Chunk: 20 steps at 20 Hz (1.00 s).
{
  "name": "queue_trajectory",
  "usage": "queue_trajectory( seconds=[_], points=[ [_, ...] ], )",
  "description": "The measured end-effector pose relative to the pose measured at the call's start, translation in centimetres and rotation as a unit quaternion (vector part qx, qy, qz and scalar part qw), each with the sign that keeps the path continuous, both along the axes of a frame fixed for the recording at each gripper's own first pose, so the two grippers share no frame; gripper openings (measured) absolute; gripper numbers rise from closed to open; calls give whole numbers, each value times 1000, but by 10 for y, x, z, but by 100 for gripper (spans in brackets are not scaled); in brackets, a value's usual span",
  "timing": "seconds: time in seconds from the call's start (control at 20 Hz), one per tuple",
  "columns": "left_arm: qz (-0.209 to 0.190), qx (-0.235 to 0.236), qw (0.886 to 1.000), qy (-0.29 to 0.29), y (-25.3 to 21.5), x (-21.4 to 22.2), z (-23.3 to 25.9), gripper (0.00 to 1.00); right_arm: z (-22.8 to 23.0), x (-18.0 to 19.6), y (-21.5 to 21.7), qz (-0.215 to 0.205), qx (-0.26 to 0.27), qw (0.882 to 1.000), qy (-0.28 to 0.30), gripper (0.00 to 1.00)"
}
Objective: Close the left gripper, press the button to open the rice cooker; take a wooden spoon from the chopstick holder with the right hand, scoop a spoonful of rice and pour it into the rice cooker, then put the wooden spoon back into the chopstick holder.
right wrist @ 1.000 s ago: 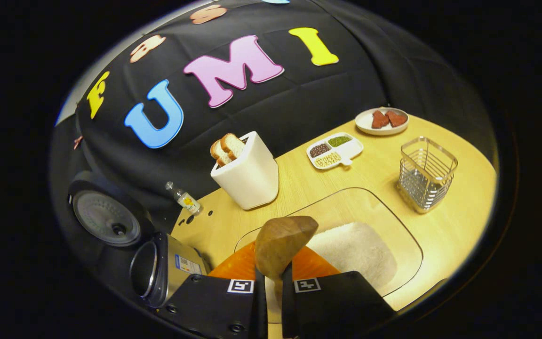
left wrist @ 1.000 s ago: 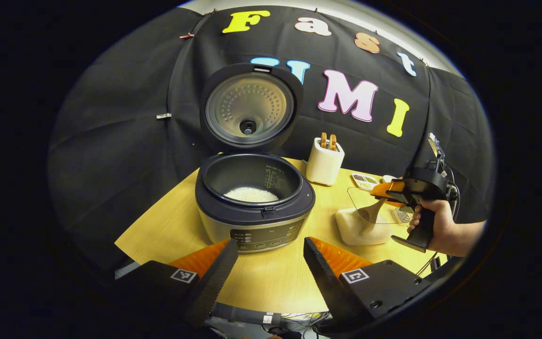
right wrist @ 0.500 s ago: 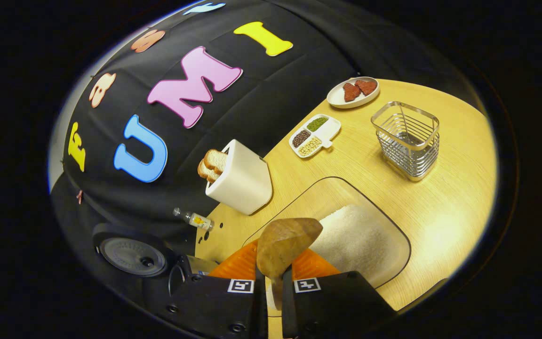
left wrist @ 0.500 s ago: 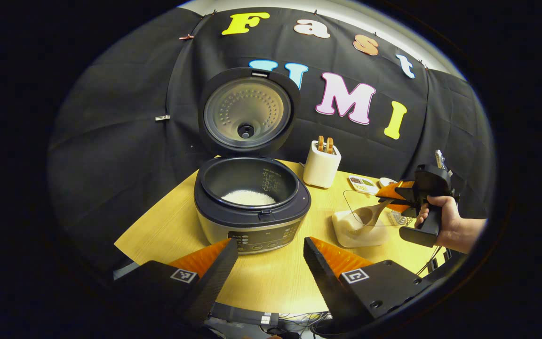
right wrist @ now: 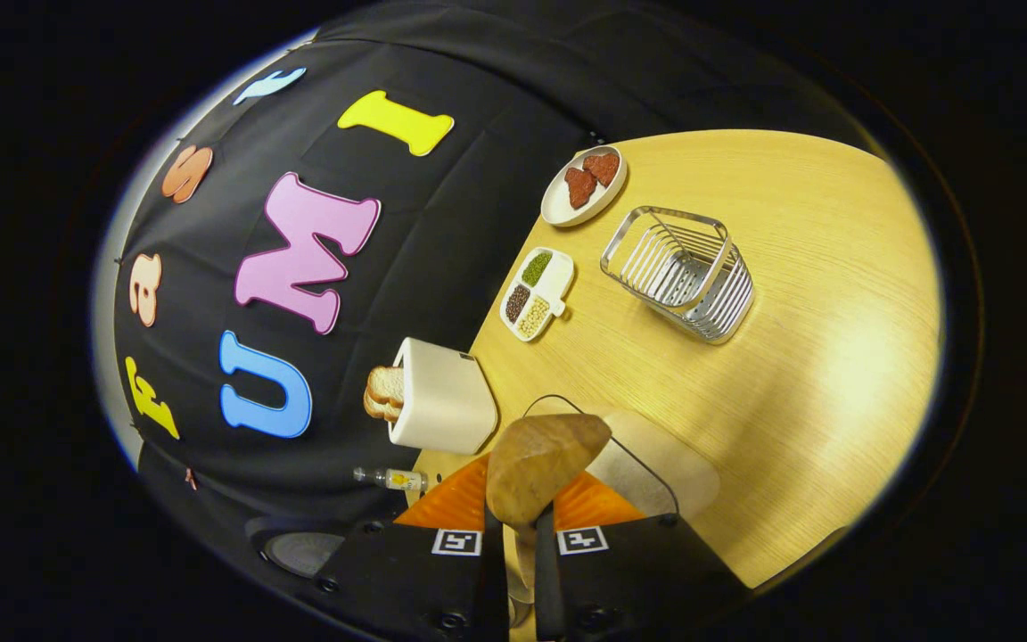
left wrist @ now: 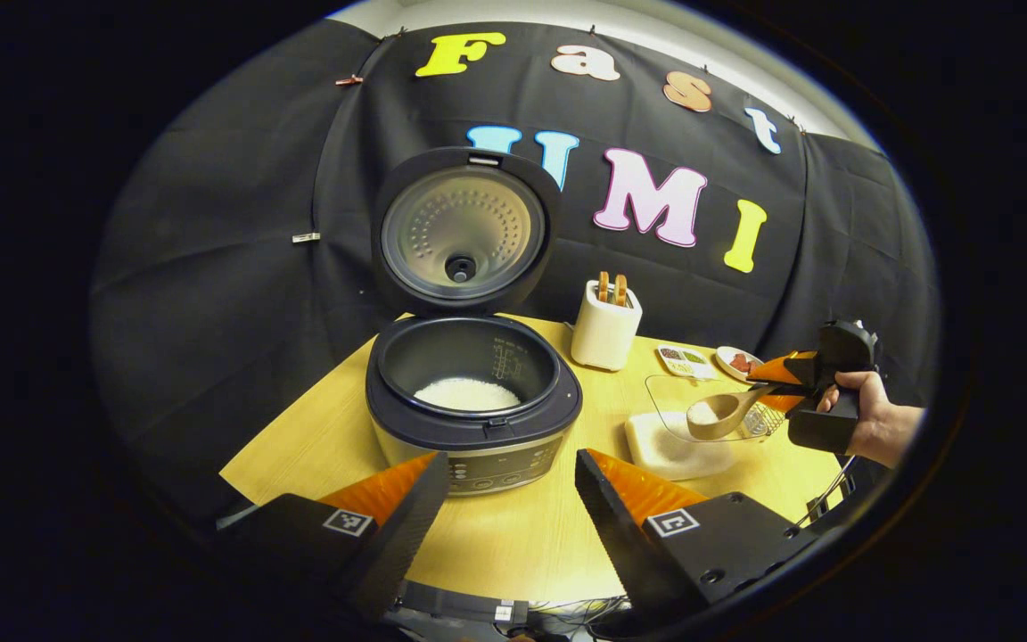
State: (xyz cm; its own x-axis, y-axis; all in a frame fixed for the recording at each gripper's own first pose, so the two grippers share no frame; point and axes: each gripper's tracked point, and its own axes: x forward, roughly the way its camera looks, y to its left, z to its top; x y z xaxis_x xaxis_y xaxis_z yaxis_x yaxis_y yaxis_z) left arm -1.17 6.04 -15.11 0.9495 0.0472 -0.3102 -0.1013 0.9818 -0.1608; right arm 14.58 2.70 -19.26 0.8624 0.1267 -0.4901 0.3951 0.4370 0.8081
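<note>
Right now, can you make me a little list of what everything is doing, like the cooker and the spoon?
rice cooker: lid up, some white rice in the pot
wooden spoon: held level above the clear rice container, rice in its bowl
right gripper: shut on the spoon handle, held by a hand
left gripper: open, holding nothing, in front of the cooker
chopstick holder: metal wire basket, no spoon in it
toaster: white, two bread slices sticking out

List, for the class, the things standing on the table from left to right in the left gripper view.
Rice cooker, lid up → white toaster → sectioned dish → small plate → right gripper holding the wooden spoon, raised above the table.
</note>
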Motion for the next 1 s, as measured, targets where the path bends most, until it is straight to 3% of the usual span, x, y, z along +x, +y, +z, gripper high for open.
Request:
queue_trajectory(
  seconds=[0.45,0.8,1.0],
  points=[
    [11,-5,1000,-11,-2,-13,0,96,64,7,33,40,21,998,-35,16],
    [40,-19,999,-8,14,-33,-10,96,121,17,112,113,40,990,-78,16],
    [55,-13,998,-6,26,-41,-14,96,131,23,163,146,60,984,-79,16]
  ],
)
